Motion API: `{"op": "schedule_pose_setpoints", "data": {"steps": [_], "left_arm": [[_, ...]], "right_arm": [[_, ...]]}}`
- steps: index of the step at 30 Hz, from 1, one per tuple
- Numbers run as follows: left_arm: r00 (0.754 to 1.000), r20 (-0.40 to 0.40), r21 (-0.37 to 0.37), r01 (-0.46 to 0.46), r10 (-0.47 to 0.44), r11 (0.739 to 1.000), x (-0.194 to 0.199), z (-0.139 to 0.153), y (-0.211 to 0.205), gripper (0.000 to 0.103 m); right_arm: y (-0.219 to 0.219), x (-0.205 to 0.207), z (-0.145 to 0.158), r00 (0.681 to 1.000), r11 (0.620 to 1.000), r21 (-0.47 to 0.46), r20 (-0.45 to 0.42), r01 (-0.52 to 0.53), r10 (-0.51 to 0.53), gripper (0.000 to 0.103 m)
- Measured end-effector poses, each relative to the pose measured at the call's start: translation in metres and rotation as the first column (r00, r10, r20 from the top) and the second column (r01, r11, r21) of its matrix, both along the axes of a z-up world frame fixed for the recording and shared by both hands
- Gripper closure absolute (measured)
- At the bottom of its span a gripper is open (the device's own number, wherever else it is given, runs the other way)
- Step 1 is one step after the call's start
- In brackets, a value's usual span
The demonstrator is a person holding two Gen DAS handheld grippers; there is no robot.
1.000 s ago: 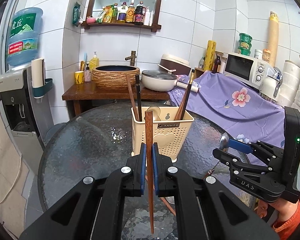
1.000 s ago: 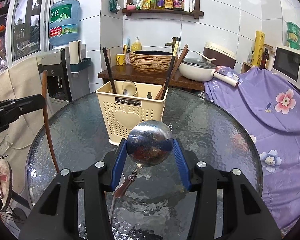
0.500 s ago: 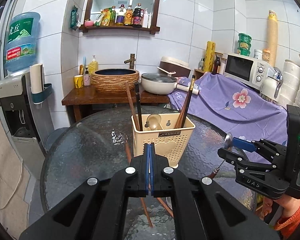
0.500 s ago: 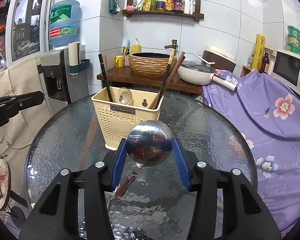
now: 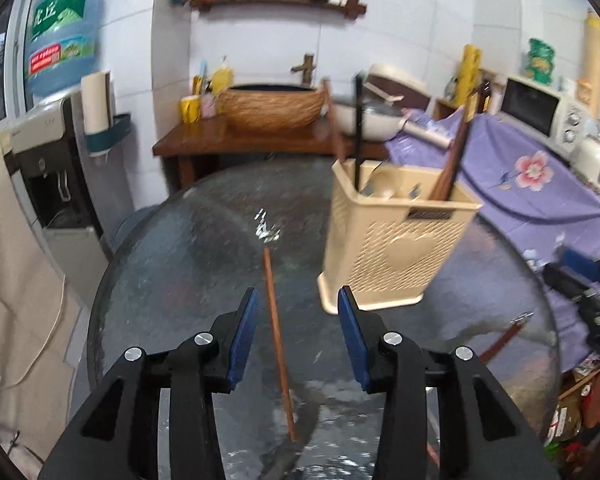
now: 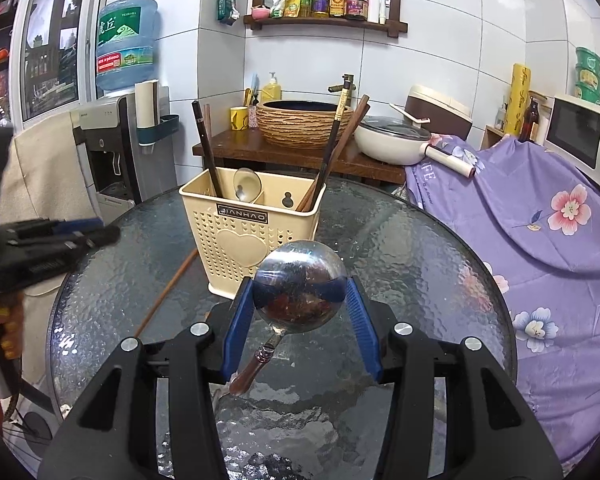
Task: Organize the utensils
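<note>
The open left tool (image 5: 298,332) hangs above the brown wooden chopstick (image 5: 278,340) lying on the round glass counter (image 5: 172,256), and the right tool (image 6: 300,312) grips a round steel ladle (image 6: 300,292) that may slip before the cream perforated plastic utensil holder (image 6: 248,236) ahead of it.

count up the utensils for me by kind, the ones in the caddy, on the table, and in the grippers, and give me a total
Chopsticks: 5, four standing in the caddy and one lying on the glass table.
Spoons: 2, one in the caddy and one held by the right gripper.
Total: 7
</note>
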State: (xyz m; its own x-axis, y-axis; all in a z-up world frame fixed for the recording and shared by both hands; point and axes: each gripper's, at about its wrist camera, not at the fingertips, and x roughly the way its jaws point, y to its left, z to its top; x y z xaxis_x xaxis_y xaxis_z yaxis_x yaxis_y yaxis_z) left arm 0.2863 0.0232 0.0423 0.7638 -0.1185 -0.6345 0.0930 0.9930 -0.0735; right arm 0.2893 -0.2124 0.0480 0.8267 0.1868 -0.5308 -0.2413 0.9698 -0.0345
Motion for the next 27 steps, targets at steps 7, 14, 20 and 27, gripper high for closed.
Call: {"op": "schedule_pose_setpoints", "data": {"steps": [7,14,20,27], "left_arm": [[0.994,-0.093,0.080,-0.044,0.051,0.996,0.024,-0.038,0.009,0.062],[0.970,-0.202,0.154,-0.108,0.138,0.982,0.068,-0.077,0.032,0.062],[0.955,-0.241,0.181,-0.131,0.173,0.975,0.101,-0.088,0.042,0.063],[0.943,-0.281,0.152,-0.138,0.177,0.979,0.133,-0.096,0.049,0.077]], "right_arm": [[-0.002,0.001,-0.002,1.000,1.000,-0.004,-0.004,0.004,-0.004,0.055],[-0.002,0.002,-0.003,1.000,1.000,-0.010,-0.008,-0.001,0.001,0.055],[-0.002,0.004,-0.003,1.000,1.000,-0.007,-0.010,-0.001,0.001,0.055],[-0.007,0.009,-0.001,1.000,1.000,-0.010,-0.010,0.012,-0.012,0.055]]}}
